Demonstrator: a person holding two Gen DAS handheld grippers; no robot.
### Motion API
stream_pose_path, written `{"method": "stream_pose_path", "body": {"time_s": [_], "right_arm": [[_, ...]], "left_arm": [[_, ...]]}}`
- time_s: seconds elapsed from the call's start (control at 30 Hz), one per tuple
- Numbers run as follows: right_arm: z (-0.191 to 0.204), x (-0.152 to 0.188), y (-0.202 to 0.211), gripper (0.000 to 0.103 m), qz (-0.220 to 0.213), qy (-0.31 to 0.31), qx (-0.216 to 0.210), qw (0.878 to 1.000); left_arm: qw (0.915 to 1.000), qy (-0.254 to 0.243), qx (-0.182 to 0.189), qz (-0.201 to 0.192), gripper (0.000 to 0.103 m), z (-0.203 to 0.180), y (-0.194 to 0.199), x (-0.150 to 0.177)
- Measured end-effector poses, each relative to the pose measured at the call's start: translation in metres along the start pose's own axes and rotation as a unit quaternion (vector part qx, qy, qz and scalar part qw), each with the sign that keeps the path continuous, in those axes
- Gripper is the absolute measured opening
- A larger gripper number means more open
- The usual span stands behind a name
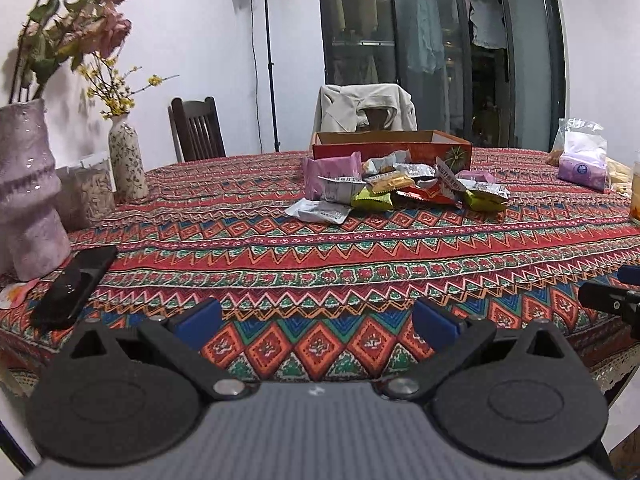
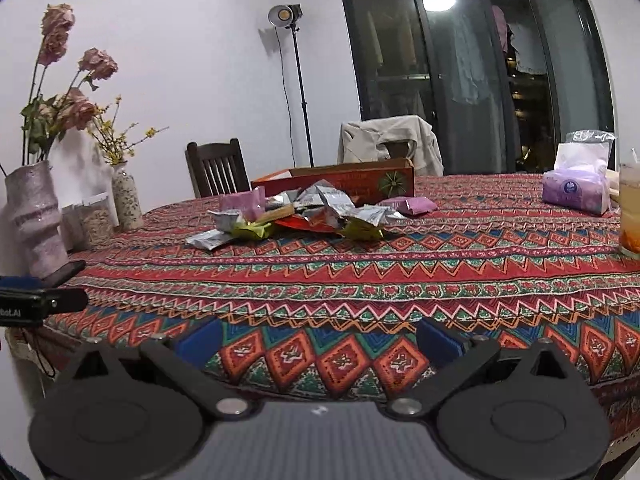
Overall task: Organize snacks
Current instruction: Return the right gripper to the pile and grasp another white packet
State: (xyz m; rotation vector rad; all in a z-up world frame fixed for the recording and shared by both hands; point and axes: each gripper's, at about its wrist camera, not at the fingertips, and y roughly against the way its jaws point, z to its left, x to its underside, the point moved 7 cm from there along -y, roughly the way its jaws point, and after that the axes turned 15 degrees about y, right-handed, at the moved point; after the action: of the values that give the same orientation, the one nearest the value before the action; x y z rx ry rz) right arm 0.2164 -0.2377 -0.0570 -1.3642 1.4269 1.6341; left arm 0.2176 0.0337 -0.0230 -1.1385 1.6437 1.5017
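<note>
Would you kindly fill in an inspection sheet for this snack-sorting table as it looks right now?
Surface: patterned tablecloth covers the table; near part bare.
Job's things: snack packets heaped loosely in front of the open red box, none seen inside it from here.
Clutter: pink vase, floral vase, black phone, tissue pack, drink glass.
Grippers: left gripper and right gripper both open, empty, at the near edge.
Cables: a cord hangs down the light stand.
Surroundings: dark wooden chair, a chair draped with a jacket, dark glass doors.
</note>
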Motion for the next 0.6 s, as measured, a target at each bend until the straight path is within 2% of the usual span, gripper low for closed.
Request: {"method": "stream_pose_path", "body": {"time_s": [0.23, 0.4, 0.6], "right_arm": [[-0.014, -0.01, -0.022, 0.103, 0.002, -0.032, -0.004, 0.999], [-0.04, -0.03, -0.041, 0.103, -0.011, -0.09, 0.004, 0.996], [-0.066, -0.049, -0.075, 0.103, -0.013, -0.125, 0.028, 0.992]], "left_arm": [[1.0, 0.0, 0.007, 0.003, 0.103, -0.003, -0.034, -0.02], [0.9999, 0.001, 0.014, 0.001, 0.103, -0.006, -0.065, -0.041], [0.9997, -0.001, 0.025, 0.0, 0.103, -0.028, -0.12, -0.077]]}}
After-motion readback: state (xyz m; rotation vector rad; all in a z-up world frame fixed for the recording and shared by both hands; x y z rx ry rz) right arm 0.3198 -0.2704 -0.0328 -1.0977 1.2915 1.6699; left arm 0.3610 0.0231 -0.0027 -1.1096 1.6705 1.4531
